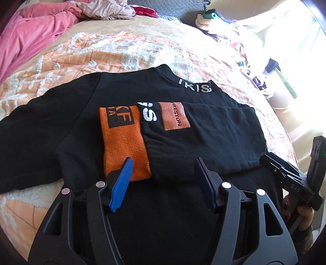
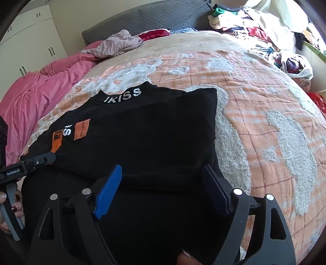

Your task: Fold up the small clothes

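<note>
A black top [image 1: 77,126] with a white-lettered collar lies flat on the bed, one sleeve with an orange cuff [image 1: 124,142] folded across its chest. It also shows in the right wrist view [image 2: 146,138]. My left gripper [image 1: 163,163] is open and empty, hovering just above the folded sleeve near the cuff. My right gripper [image 2: 163,171] is open and empty over the shirt's lower right part. The right gripper's body shows at the right edge of the left wrist view [image 1: 293,179]; the left gripper's body shows at the left edge of the right wrist view [image 2: 30,165].
An orange and white fleece blanket [image 2: 264,122] covers the bed. A pink duvet [image 2: 40,95] is bunched at the far left. Piles of mixed clothes [image 2: 254,26] lie at the far right by the window. A grey headboard [image 2: 152,18] and white cupboards [image 2: 30,36] stand behind.
</note>
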`<state>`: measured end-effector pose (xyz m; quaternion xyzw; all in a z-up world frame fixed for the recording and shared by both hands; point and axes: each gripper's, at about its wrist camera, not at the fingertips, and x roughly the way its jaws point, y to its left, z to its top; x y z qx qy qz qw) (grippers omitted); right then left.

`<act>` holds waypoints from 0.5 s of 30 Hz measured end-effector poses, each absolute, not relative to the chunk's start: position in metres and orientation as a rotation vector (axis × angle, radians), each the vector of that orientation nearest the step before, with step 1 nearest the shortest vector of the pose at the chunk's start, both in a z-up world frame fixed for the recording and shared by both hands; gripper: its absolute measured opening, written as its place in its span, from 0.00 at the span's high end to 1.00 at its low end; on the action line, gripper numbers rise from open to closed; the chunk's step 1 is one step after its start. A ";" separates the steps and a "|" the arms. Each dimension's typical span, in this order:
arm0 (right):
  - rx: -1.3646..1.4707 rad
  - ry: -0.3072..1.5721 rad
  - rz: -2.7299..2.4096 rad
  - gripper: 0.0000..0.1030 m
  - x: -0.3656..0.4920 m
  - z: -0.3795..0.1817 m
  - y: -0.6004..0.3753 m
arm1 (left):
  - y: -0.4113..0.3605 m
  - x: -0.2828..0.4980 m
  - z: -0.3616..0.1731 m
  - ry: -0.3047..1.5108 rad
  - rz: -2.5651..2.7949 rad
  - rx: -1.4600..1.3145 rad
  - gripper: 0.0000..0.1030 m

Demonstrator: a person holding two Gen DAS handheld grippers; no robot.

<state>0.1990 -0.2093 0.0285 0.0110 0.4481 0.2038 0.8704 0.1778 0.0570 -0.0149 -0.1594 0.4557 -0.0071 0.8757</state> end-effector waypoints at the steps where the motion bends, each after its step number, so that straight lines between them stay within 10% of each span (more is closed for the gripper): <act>1: 0.018 0.933 0.429 0.20 0.198 0.029 -0.209 | 0.057 0.177 -0.014 0.951 -0.019 -0.335 0.43; 15: -0.024 0.881 0.464 0.08 0.186 0.037 -0.195 | 0.067 0.155 0.000 0.907 -0.001 -0.324 0.23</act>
